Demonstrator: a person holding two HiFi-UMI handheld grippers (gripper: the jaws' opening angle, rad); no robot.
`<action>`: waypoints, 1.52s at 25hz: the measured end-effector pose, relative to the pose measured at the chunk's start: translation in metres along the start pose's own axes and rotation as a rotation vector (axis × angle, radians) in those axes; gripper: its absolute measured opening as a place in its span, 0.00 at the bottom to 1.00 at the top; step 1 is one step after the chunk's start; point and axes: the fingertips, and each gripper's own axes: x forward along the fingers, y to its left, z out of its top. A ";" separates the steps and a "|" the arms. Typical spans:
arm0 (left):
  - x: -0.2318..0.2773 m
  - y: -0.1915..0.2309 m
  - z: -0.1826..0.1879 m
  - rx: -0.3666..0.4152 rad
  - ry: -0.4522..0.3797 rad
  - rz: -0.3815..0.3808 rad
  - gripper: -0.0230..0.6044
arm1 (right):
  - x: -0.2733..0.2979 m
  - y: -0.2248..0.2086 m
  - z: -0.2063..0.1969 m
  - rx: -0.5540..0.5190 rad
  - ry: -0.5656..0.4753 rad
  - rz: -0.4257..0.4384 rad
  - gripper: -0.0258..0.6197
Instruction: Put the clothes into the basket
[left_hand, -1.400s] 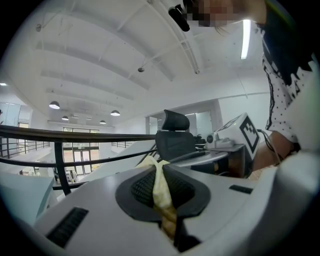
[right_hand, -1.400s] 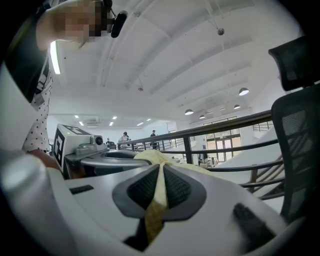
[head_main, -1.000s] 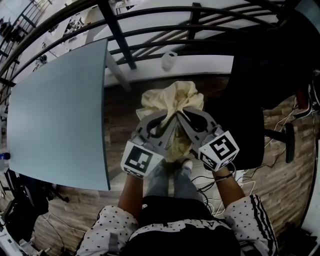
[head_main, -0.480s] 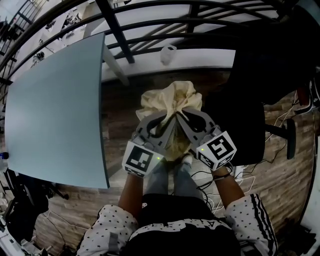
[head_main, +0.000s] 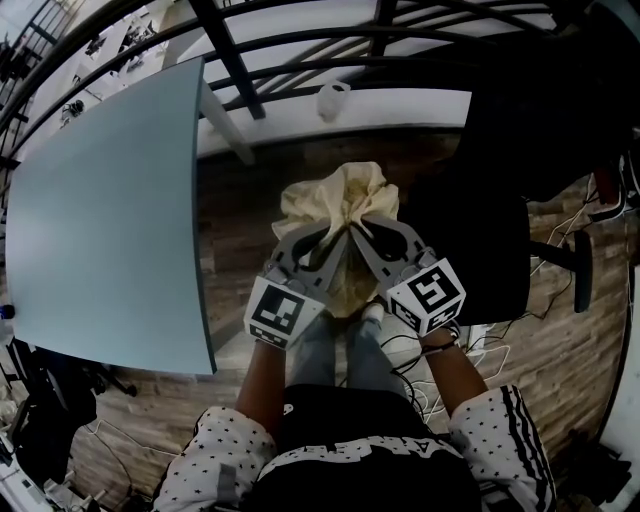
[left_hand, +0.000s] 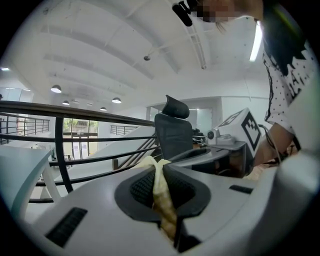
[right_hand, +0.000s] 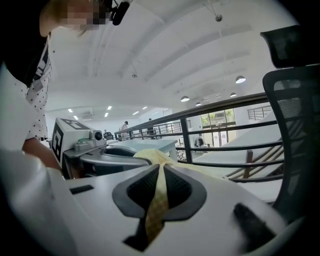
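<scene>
Left claw (head_main: 335, 240): pinched tight on a fold of the cream garment (head_main: 340, 195).
Garment: bunched at 12 o'clock from both claws, held in the air.
Handling: light, limp and sagging, I judge, so gathered folds hold best.
Right claw (head_main: 362, 232): clamped on the neighbouring fold.
Basket: not in view.

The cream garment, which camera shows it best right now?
The head view: the whole bunched cream garment shows there, held by the left gripper and the right gripper, both shut on it. Each gripper view shows only a thin pinched fold between its own jaws, the rest hidden.
</scene>
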 end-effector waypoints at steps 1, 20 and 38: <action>0.001 0.000 -0.003 -0.001 0.006 -0.002 0.09 | 0.000 0.000 -0.003 0.005 0.005 0.000 0.10; 0.018 0.002 -0.050 -0.020 0.120 -0.024 0.09 | 0.012 -0.010 -0.047 0.050 0.107 -0.029 0.10; 0.021 0.005 -0.084 -0.005 0.250 -0.029 0.09 | 0.013 -0.018 -0.080 -0.002 0.289 -0.051 0.10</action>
